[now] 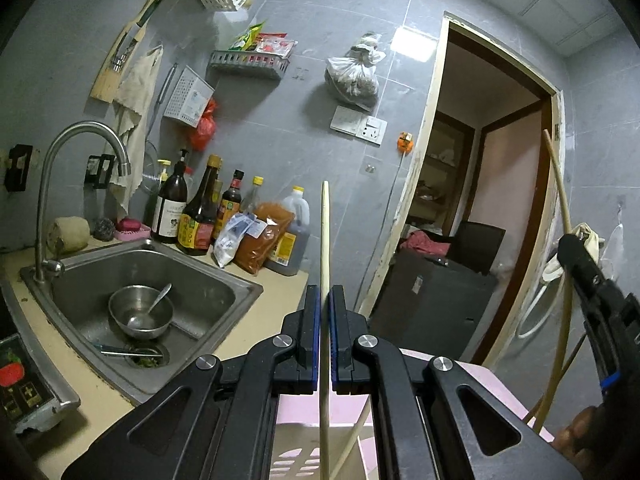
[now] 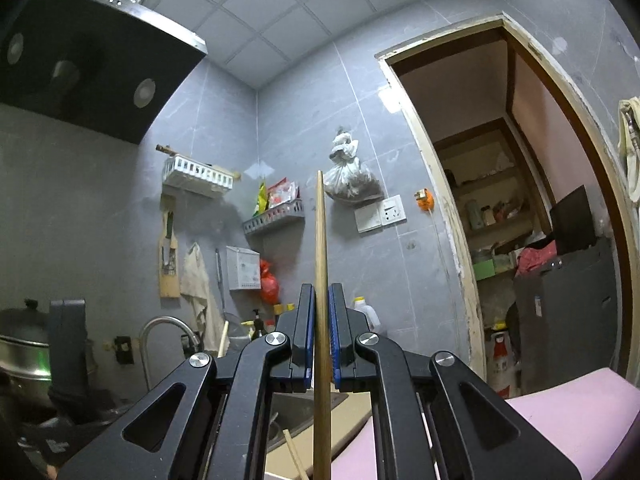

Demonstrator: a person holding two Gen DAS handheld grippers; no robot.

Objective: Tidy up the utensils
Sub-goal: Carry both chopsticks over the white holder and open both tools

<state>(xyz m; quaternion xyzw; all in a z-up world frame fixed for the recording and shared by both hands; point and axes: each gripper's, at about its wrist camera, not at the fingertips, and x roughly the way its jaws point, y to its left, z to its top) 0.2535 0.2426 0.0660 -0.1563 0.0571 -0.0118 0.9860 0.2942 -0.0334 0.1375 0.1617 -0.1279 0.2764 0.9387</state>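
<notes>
My left gripper [image 1: 324, 300] is shut on a pale wooden chopstick [image 1: 325, 240] that stands upright between its blue pads. My right gripper [image 2: 320, 300] is shut on a darker wooden chopstick [image 2: 321, 240], also upright. The right gripper [image 1: 588, 276] shows at the right edge of the left wrist view, with its chopstick [image 1: 558, 180] rising above it. A pink utensil basket [image 1: 472, 384] lies just below both grippers, with another chopstick [image 1: 352, 440] leaning in it. The basket's pink rim also shows in the right wrist view [image 2: 568, 412].
A steel sink [image 1: 200, 276] holds a bowl with a spoon [image 1: 141, 312]. A tap [image 1: 80, 148] stands at its back left. Sauce bottles [image 1: 200, 208] and packets line the wall. An open doorway [image 1: 480, 208] is to the right. A steamer pot [image 2: 24, 344] sits left.
</notes>
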